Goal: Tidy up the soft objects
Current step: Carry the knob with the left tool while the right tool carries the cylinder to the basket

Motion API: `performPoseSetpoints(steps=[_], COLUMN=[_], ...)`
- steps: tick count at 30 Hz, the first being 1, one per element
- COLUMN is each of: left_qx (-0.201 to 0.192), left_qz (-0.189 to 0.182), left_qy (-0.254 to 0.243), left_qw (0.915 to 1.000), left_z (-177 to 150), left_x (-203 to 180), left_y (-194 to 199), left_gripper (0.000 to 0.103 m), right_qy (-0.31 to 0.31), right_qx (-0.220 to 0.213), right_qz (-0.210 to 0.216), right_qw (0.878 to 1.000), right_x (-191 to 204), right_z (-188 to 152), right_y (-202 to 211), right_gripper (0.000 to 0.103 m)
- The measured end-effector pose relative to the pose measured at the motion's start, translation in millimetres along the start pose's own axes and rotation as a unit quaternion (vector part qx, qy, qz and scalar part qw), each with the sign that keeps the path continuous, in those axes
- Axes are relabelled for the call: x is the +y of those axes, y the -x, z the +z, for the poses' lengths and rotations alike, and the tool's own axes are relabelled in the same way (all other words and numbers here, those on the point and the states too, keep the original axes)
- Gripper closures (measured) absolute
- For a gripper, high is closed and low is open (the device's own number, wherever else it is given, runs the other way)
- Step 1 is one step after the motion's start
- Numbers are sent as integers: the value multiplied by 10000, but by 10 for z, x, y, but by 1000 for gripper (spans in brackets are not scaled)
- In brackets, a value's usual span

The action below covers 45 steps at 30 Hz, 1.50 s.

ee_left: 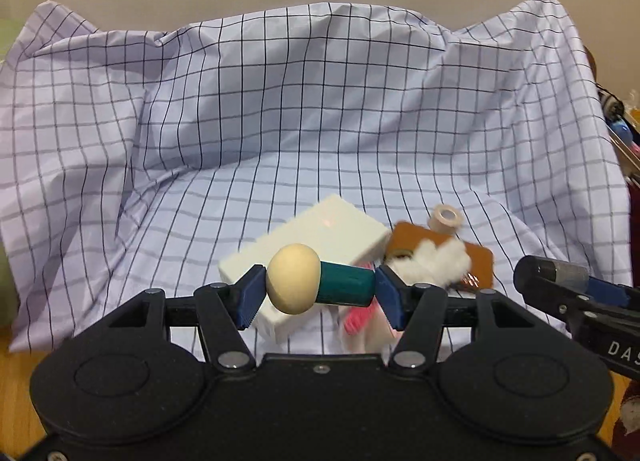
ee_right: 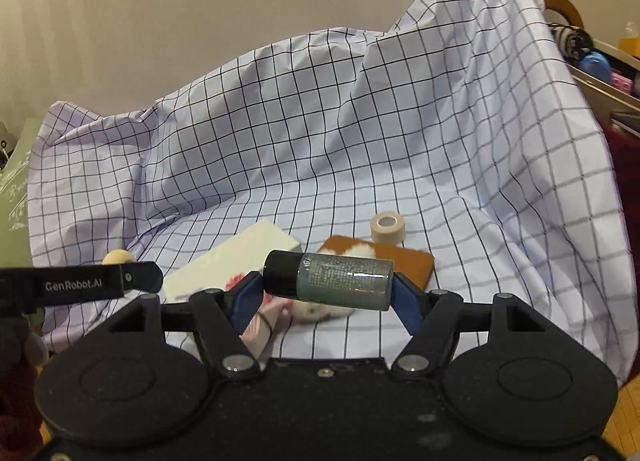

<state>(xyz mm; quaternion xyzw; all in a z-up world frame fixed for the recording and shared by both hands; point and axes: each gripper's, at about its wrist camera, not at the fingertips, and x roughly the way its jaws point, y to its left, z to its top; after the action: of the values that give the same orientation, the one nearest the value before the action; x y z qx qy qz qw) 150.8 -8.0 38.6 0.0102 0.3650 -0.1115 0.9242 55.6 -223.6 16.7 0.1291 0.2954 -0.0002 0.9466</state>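
Two tools, each level, loaded.

Matte black left gripper (ee_left: 316,293) and right gripper (ee_right: 328,293): twin round housings, angular linkage arms with silver pivot pins, small centre screw, blue ribbed finger pads (ee_left: 250,297). White "GenRobot.AI" lettering on left gripper's side, seen from right wrist.

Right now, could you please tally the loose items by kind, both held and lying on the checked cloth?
Held in the fingers: 2 – mushroom toy, glitter bottle
White boxes: 1
Tape rolls: 1
Brown fuzzy pads: 1
Pink-and-white soft items: 1
Total: 6
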Motion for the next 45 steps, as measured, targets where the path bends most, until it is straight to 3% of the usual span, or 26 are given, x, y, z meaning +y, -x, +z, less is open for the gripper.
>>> performPoseSetpoints(steps=[18,28,45], left_qx=[568,775,911], left_qz=[-126,-58,-18], left_qy=[272,458,627], left_qw=[9979,9959,9939], left_z=[-1061,-1329,-1553], left_x=[-323,-349,-276], left_y=[284,337,349], left_gripper=[47,47,47], right_qy=[-453,-569,-547], right_qx=[-47,2,413], right_qz=[-117,-1,-128], right_qw=[9989,9984,9976], right_x=[-90,-109,-27], right_z=[-851,-1063,-1189], right_y=[735,921,801], right_gripper=[34,34,34])
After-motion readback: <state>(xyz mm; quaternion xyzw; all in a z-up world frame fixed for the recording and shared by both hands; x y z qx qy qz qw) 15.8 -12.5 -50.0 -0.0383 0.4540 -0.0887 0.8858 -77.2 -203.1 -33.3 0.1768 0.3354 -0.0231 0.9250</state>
